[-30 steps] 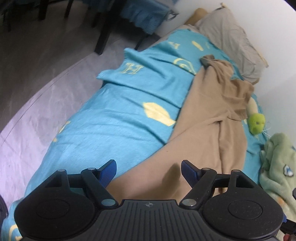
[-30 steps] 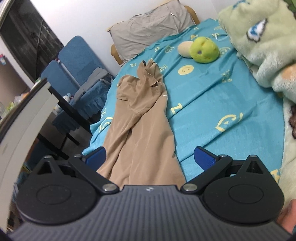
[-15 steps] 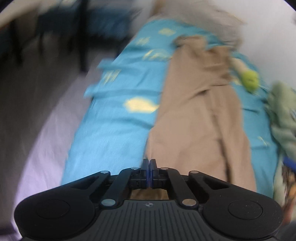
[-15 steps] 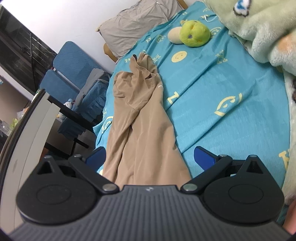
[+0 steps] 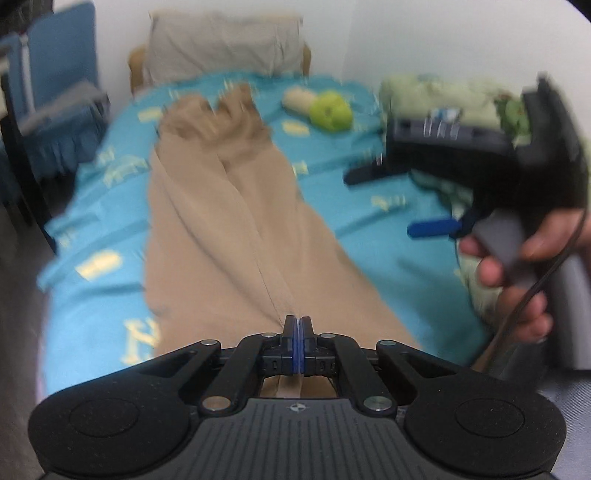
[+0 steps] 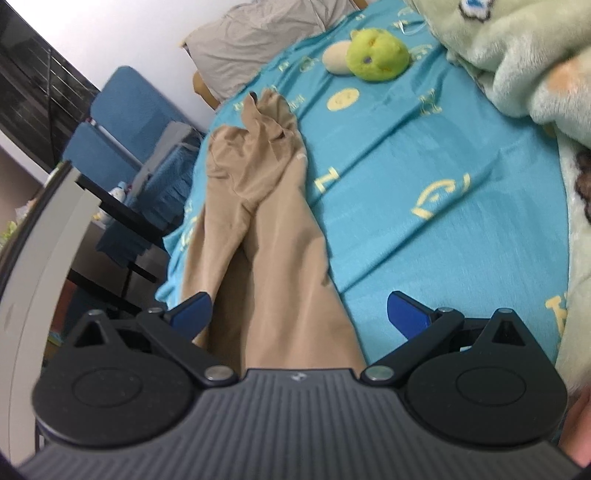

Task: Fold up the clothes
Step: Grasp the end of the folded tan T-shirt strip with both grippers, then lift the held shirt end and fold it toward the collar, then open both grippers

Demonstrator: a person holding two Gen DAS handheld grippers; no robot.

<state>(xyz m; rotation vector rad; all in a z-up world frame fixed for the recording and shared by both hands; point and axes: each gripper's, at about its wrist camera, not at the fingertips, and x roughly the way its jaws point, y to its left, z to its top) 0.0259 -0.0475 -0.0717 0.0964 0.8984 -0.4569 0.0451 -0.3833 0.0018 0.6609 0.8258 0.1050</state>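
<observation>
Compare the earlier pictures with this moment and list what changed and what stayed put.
The left gripper, open over the near end of the tan garment a second ago, snapped shut on its edge, then swung round: its view now runs straight up the bed, with the right gripper alongside. The near fabric is drawn into a ridge.

Unchanged: right gripper open above the garment, green plush toy, pillow.

White wall (image 6: pixel 122 26); blue chairs (image 6: pixel 122 122); bed (image 6: pixel 424 177).
</observation>
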